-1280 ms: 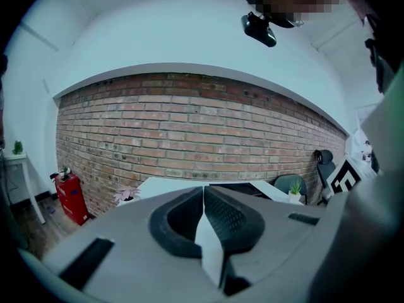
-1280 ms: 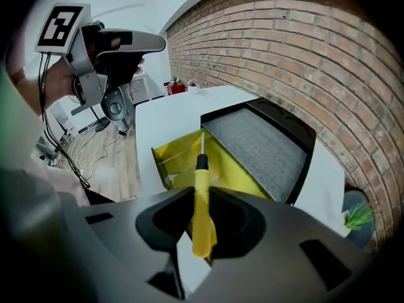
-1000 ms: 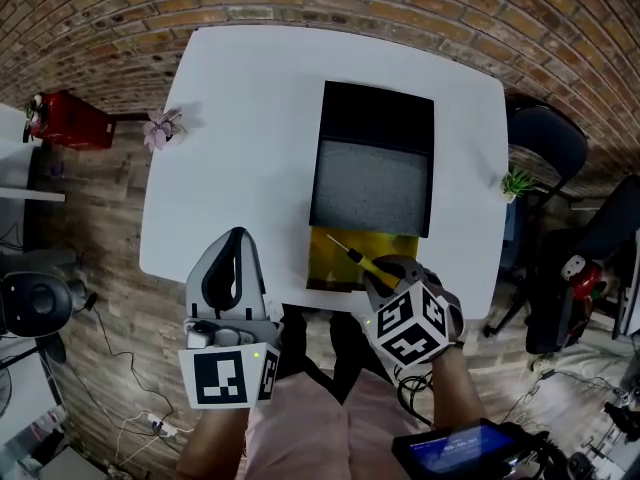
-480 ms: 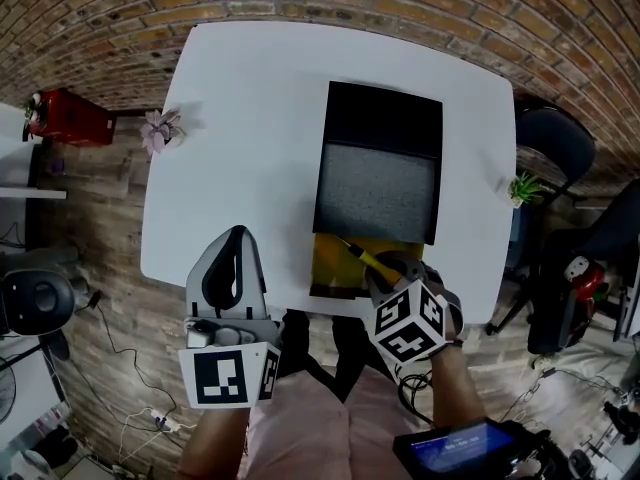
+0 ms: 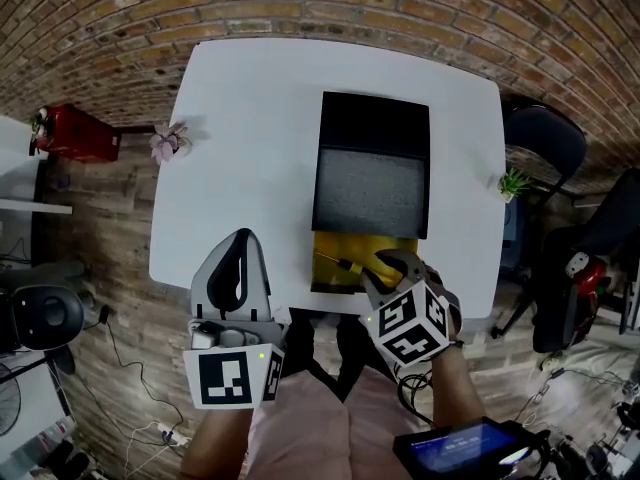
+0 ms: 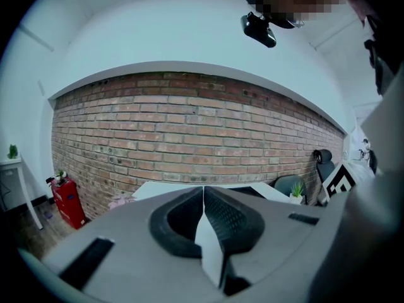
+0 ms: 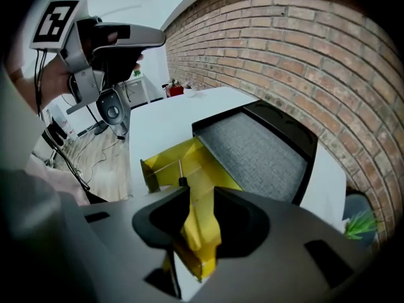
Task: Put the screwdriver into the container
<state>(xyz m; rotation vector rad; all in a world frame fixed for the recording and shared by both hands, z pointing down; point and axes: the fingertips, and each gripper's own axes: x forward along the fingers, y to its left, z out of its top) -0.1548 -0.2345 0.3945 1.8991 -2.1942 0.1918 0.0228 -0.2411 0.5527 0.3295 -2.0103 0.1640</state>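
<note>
A yellow container [image 5: 330, 286] stands open at the table's near edge, in front of a black tray with a grey pad [image 5: 370, 173]. The screwdriver [image 5: 350, 265], with a yellow handle and a black collar, lies inside it, shaft toward the left. My right gripper [image 5: 386, 264] hangs over the container's near right corner. Its jaws have just been opening and stand apart. In the right gripper view the screwdriver [image 7: 181, 172] shows just past the right gripper [image 7: 201, 202], its handle low in the gap, pads not pressing it. My left gripper [image 5: 236, 240] is shut and holds nothing, off the table's near left edge.
A small pink plant [image 5: 168, 140] sits at the table's left edge and a green one [image 5: 514, 181] at the right edge. A dark chair [image 5: 545, 143] stands beyond the right side. A red box [image 5: 72, 133] lies on the floor at the left.
The right jaws have opened. The screwdriver, earlier tilted up toward the black tray's edge, now lies lower inside the yellow container. The left gripper has stayed put.
</note>
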